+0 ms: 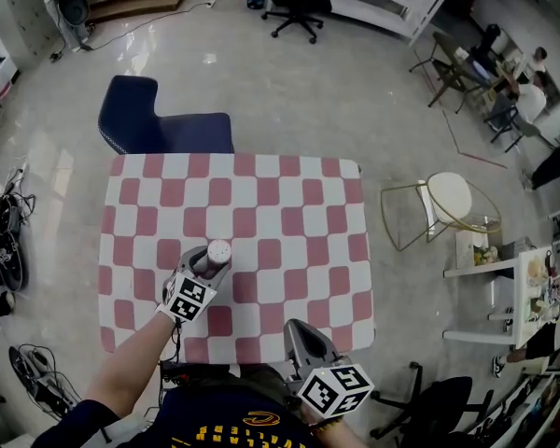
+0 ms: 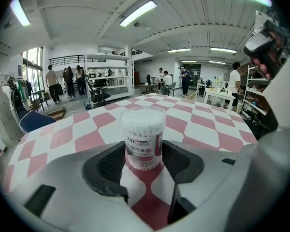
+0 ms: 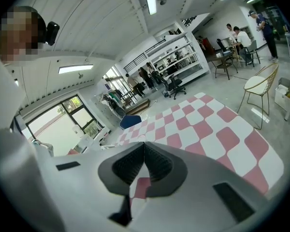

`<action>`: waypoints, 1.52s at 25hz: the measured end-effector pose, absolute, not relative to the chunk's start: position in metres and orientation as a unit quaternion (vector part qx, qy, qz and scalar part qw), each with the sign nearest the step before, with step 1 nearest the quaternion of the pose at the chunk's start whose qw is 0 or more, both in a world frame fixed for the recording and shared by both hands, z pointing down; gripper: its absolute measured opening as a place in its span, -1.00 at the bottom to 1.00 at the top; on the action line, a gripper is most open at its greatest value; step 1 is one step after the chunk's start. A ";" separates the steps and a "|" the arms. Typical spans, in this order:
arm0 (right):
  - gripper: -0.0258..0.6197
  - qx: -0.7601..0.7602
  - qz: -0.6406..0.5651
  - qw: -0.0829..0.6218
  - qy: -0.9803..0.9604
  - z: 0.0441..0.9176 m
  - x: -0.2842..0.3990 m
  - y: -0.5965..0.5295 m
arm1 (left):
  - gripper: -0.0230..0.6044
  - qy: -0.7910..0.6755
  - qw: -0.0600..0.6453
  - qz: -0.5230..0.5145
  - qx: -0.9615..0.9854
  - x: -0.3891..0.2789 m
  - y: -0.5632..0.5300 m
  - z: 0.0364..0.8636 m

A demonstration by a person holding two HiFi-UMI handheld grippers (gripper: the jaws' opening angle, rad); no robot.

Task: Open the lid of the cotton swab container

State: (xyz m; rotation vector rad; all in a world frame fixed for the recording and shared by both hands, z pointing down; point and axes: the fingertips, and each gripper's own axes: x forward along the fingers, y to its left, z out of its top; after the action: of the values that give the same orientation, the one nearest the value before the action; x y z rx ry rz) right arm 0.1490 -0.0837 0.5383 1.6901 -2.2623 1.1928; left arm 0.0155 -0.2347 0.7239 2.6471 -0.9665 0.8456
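1. Head view. The worktop (image 1: 299, 203) carries a pink-and-white checked cloth. The cotton swab container (image 1: 218, 252) stands upright on its near-left part, well in from the edges, with the white lid (image 1: 219, 248) on. The left hand-held gripper (image 1: 206, 263) reaches in from the near-left corner, its tips at the container and its marker cube just behind them. The right hand-held gripper (image 1: 303, 332) hangs at the near edge of the worktop, well apart from the container. A blue chair (image 1: 159, 124) stands at the far side, and a white-seated chair (image 1: 448, 203) on the floor to the right.

2. Left gripper view. The left hand-held gripper (image 2: 144, 154) has the container (image 2: 143, 137) between its jaws. Both black pads (image 2: 108, 166) lie against the sides of the lower half, so it is clamped on the container. The container's base is on a pink square of the cloth (image 2: 198, 122). The lid (image 2: 143, 114) is closed, with the swabs packed white beneath it. People stand by shelving in the background.

3. Right gripper view. The right hand-held gripper (image 3: 144, 146) has its jaws together, tips meeting, with nothing between them. The checked worktop (image 3: 208, 127) lies beyond.
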 end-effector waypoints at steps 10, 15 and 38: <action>-0.89 0.546 0.374 0.037 -0.749 0.529 0.147 -0.086 | -0.16 -0.314 0.068 0.251 0.913 0.019 -0.225 0.673; -0.89 0.538 0.345 0.045 -0.768 0.517 0.143 -0.090 | -0.16 -0.304 0.079 0.249 0.916 0.012 -0.211 0.634; -0.88 0.379 0.082 0.111 -0.915 0.398 0.066 -0.109 | -0.17 -0.241 0.036 0.211 0.946 0.011 -0.124 0.472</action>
State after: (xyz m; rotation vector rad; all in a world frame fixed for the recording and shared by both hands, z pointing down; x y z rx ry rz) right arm 0.0655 -0.1086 0.3977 1.1134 -2.6887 0.2395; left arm 0.0114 -0.1242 0.4717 2.9074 -0.7411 0.6490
